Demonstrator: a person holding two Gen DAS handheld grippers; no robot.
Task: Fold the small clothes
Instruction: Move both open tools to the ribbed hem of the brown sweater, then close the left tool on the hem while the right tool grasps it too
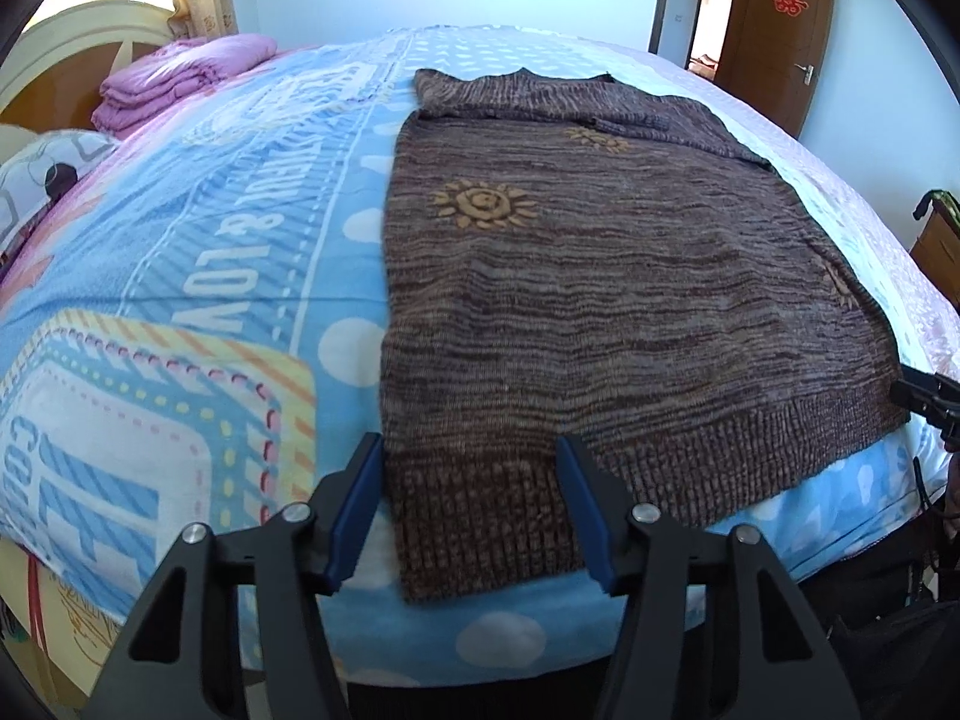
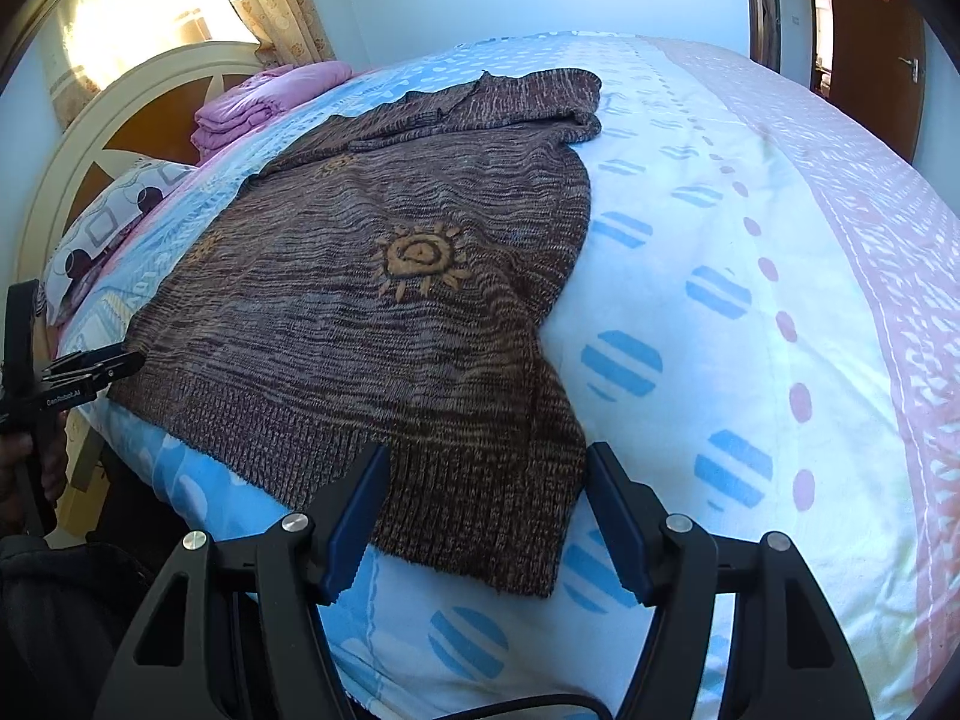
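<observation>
1. While the sweater (image 1: 600, 276) lay flat on the bed (image 1: 252, 252), its ribbed hem sat at the near edge and its neck pointed toward the far wall.
2. You held the left gripper (image 1: 471, 495) over the hem's left corner. Its jaws stood partly apart, one blue pad on the bedcover just beside the sweater's edge, the other over the ribbing. Neither pad pressed on the knit; nothing was gripped.
3. You held the right gripper (image 2: 486, 507) over the hem's right corner. Its jaws stood likewise partly apart, straddling the corner, with the ribbing between them. The pads were clear of the fabric; nothing was gripped.
4. Each gripper showed at the margin of the other's view, at the opposite end of the hem.
5. The sweater was brown striped knit with yellow sun motifs (image 2: 420, 258). Its upper part looked folded over near the neck; one sleeve was bunched at the far right in the right wrist view.
6. The bedcover was blue and white with printed lettering, dots and a pink border.
7. A folded purple quilt (image 1: 174, 78) and a patterned pillow (image 2: 114, 216) lay at the headboard (image 2: 156, 90), well apart from the sweater.
8. A curtain (image 2: 264, 6) hung behind the headboard. A brown door (image 1: 780, 30) stood open at the far right.
</observation>
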